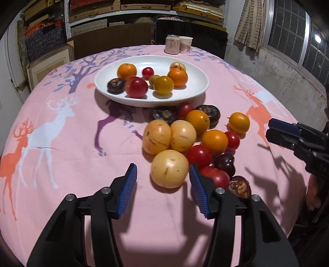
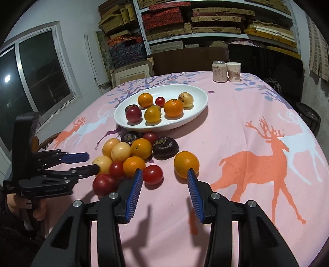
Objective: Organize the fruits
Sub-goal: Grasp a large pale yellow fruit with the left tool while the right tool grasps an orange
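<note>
shelves [image 2: 205, 24] of boxes, dark window [image 2: 41, 78]

Beyond the pink deer-print tablecloth [image 2: 257, 127] I see a drink can [image 2: 219, 71], a paper cup [image 2: 233, 71] and shelved boxes [image 2: 216, 19].

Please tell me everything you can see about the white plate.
The white plate is a shallow oval dish, glossy like glazed ceramic, lying flat on the pink cloth past the loose fruit pile. It holds eight fruits: two oranges, two red, two yellow-orange, one pale, one dark. No hand-held gripper touches it.
</note>
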Demonstrator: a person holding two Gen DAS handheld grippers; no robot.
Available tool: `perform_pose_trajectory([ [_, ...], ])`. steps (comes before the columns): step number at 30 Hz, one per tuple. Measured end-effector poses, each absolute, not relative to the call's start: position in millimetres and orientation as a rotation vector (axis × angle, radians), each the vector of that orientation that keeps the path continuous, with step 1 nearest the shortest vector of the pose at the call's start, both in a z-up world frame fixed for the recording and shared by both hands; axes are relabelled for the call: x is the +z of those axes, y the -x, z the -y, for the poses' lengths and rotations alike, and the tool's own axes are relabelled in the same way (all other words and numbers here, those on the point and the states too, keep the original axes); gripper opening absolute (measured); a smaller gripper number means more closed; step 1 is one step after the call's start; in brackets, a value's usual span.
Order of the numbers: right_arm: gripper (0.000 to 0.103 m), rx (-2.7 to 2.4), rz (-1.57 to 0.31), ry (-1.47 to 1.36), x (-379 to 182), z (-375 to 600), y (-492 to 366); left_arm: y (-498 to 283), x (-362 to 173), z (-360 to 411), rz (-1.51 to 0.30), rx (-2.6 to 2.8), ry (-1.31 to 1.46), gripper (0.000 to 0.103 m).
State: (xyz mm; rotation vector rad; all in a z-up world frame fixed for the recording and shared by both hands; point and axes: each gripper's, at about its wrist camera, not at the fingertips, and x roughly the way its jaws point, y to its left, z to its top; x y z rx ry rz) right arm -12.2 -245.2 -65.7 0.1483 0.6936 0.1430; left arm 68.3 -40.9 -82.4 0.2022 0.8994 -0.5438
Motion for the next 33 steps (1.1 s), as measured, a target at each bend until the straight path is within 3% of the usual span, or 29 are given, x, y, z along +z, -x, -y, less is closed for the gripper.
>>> perform_pose_trajectory([
  [9, 0.045, 0.133, -0.700, -0.154, -66.6, 251.5, 16.4, -92.5, -99.8, 41.5, -0.975, -0.542, -0.152, 0.053],
  [13, 0.045, 0.118, -0.716, -0.157, -72.7, 255.8, 11.7, -82.8, -98.3, 47.5, -0.935, -0.537, -0.215, 0.041],
  [31, 0.045, 0.030, -0.875, -0.060, -96.7, 251.4, -58.5, -72.3, -84.2, 26.9, -0.831, -0.490, -0.172, 0.041],
  [33, 0.037, 0.032, -0.903, -0.073, -102.2, 252.2, -62.1, -75.6, -85.5, 23.9, -0.844, -0.485, -0.150, 0.041],
])
